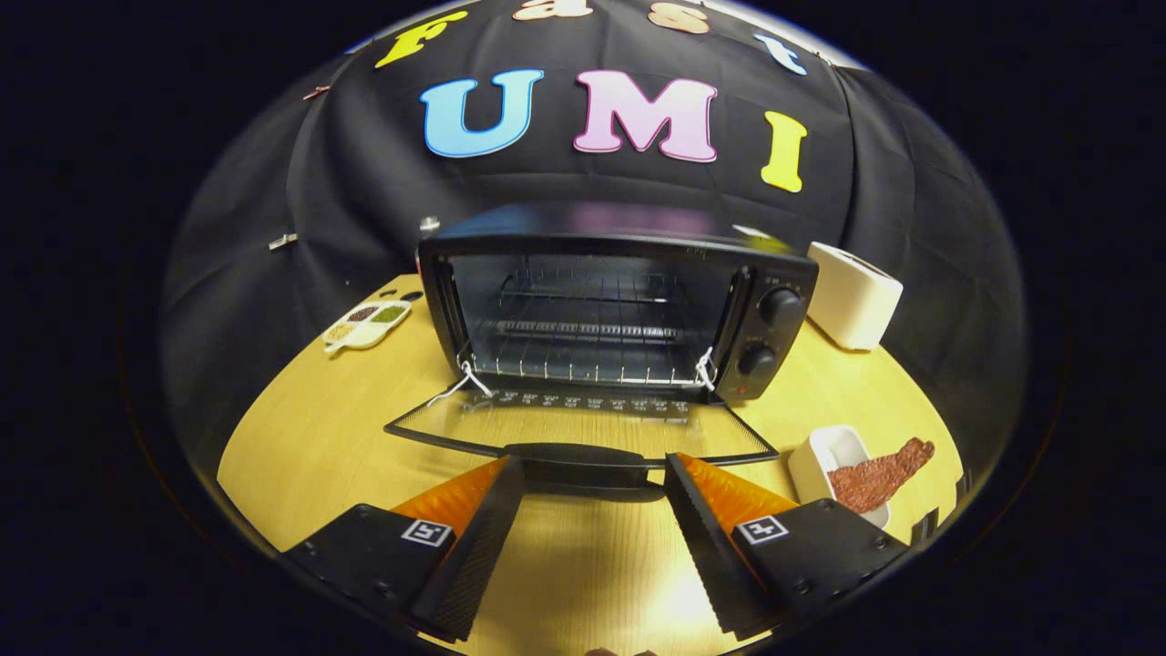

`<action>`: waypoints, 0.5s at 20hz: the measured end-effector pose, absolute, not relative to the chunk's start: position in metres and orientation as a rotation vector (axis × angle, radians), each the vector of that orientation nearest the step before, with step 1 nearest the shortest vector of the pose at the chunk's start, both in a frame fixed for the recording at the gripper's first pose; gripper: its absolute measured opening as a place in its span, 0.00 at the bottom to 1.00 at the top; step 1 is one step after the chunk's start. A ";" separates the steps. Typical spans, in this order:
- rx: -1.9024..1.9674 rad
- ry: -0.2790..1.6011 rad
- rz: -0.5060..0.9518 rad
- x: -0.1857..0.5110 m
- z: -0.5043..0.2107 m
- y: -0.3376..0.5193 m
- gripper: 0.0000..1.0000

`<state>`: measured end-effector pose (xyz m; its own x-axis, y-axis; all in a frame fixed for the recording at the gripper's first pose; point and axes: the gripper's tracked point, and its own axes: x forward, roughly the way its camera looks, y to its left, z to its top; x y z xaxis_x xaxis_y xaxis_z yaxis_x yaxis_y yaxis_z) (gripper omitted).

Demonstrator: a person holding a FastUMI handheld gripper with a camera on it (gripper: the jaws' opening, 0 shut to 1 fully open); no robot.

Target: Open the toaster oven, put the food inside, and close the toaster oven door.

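Your gripper [592, 474] spread wide, holding nothing; toaster oven [610, 305] door [583, 428] down flat, handle [583, 460] just ahead between fingertips. Food [879, 478] in white dish [833, 456] beside right finger.

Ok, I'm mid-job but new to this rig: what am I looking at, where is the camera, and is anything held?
The camera rides on a hand-held two-finger gripper and looks forward along its fingers, the black and orange wedges at the bottom. They stand open with nothing between them, their tips beside the door handle.

Ahead, on a wooden table, stands the black toaster oven. Its glass door is folded down flat and its wire rack looks bare. Right of the fingers, a white dish holds the food, a reddish-brown slab overhanging its rim. Behind the oven's right side sits a white toaster; to its left, a small divided tray.

So the door is open and the food is not yet inside.
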<state>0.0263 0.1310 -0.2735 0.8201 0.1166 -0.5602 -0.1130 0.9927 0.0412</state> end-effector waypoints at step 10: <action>0.016 0.562 0.129 0.001 -0.234 0.087 0.98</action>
